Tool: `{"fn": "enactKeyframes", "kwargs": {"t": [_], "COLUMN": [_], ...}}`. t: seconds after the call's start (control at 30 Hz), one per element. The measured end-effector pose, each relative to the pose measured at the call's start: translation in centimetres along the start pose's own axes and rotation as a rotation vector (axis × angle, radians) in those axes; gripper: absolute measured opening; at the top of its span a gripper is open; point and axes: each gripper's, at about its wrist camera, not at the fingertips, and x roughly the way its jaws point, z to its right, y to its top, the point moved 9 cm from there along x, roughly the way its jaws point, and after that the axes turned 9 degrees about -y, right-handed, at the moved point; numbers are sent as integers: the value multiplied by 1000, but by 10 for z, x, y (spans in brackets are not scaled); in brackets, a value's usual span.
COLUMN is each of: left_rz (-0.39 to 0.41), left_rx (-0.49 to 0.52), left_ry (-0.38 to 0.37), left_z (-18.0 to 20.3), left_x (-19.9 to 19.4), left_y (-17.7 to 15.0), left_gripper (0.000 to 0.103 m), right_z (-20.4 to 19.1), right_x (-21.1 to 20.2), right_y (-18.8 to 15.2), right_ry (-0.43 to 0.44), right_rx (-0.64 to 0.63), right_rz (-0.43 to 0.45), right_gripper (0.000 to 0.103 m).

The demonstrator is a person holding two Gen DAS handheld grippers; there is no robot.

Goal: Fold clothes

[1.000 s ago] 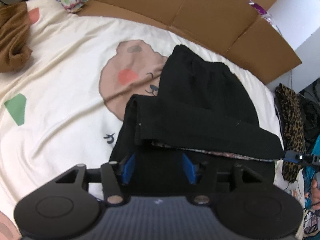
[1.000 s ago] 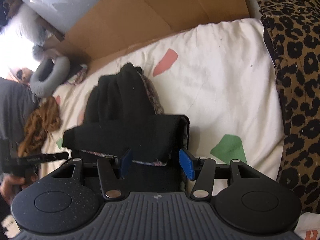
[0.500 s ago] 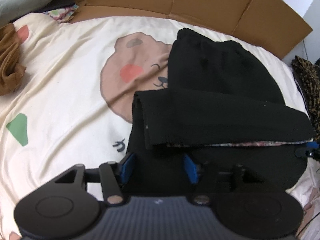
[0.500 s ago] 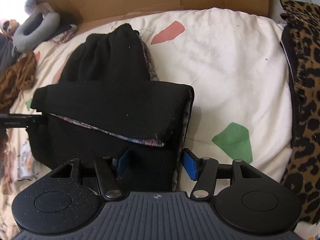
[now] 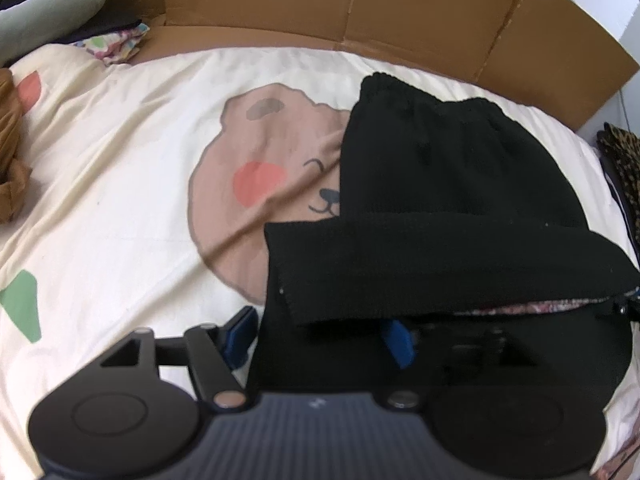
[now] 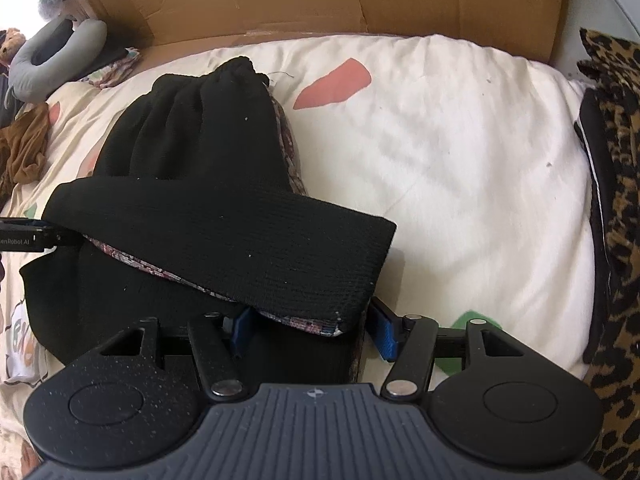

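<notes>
A black knit garment (image 5: 452,184) with a patterned lining lies on the cream bedsheet (image 5: 120,184); its near part is doubled back over itself as a thick fold (image 6: 224,240). My left gripper (image 5: 320,332) is open, its blue pads either side of the fold's left corner. My right gripper (image 6: 310,332) is open, its pads either side of the fold's right corner. Neither pad pair presses the cloth. The left gripper's tip shows at the left edge of the right wrist view (image 6: 24,236).
Flattened cardboard (image 5: 340,8) lines the far edge of the bed. A brown garment (image 6: 24,148) lies at the left, a grey neck pillow (image 6: 52,52) beyond it. Leopard-print cloth (image 6: 616,208) lies along the right edge.
Both grippers have moved in low toward the garment, and the folded flap now lies further over the far part. The jaws have stayed open.
</notes>
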Motion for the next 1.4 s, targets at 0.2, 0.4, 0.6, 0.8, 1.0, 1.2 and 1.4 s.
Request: {"fn": "enactKeyframes", "kwargs": {"t": [0.2,0.4,0.6,0.8,1.0,1.2,1.4], "left_rz": [18,44,88,129,195,193,155], "left_rx": [23,25,17,41,20,55,70], "left_ry": [14,19,17,21,27,20,22], "left_z": [2,4,4,10,5,4,3], "left_x": [1,3,4,6,-11,-16,-1], "left_y": [11,27,48,71,89,84,65], "left_gripper": [70,67,66,65,63,62,34], "right_z": [0,2,6,11,24,42,43], "right_x": [2,4,11,11,2,0,7], "right_y": [11,33,53,78,90,81,77], "right_ry": [-13,-29,-31,-53,-59,-27,12], "right_rx": [-8,-43,-68,-59,-12,67,84], "right_rz": [26,59,75,118,149,143,134], "right_gripper": [64,64,64,64,64,63,53]}}
